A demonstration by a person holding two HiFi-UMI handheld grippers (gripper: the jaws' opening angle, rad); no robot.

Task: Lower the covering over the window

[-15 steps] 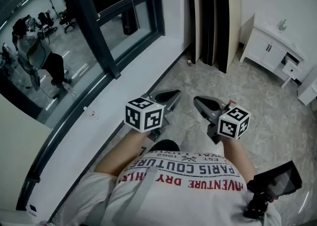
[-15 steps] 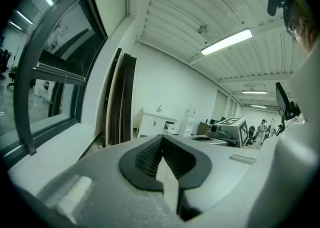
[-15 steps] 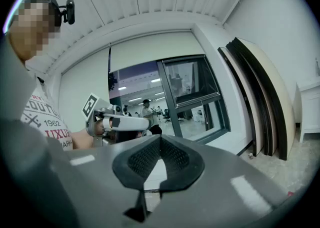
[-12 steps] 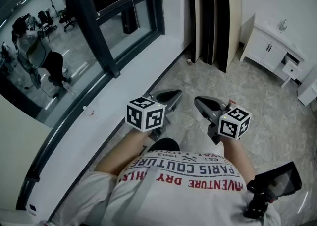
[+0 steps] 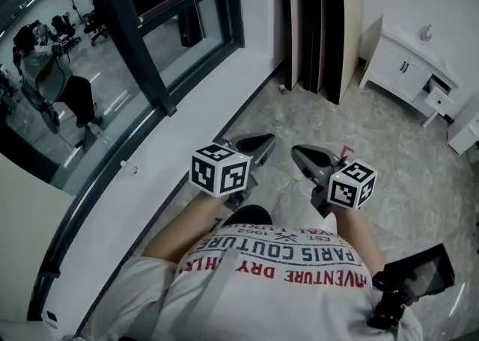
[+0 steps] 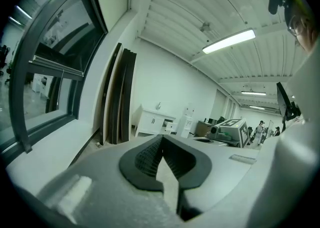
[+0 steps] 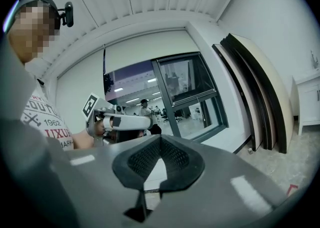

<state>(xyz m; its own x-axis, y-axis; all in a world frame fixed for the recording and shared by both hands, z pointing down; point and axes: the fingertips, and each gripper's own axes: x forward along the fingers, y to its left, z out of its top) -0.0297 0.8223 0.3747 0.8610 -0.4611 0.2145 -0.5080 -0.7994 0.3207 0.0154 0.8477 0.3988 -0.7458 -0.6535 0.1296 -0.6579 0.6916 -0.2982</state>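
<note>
Both clenched empty, the left gripper (image 5: 258, 143) was nearer than the right gripper (image 5: 299, 154) to the window (image 5: 150, 40), which lay to their left.

**A:** Head view, position?
**B:** On the person's head, looking steeply down over the shirt (image 5: 277, 257). The window (image 5: 172, 25) is upper left, the floor (image 5: 389, 152) ahead.
**A:** Gripper views?
**B:** Each sits close behind its own jaws, wide-angle, roughly level. Camera on the left gripper (image 5: 258, 143) faces the leaning panels (image 6: 119, 97) and white cabinet (image 6: 152, 121). Camera on the right gripper (image 5: 298, 154) looks across to the window.
**A:** Overlap?
**B:** Window, panels and cabinet in all three. Each gripper view catches the other gripper.
</note>
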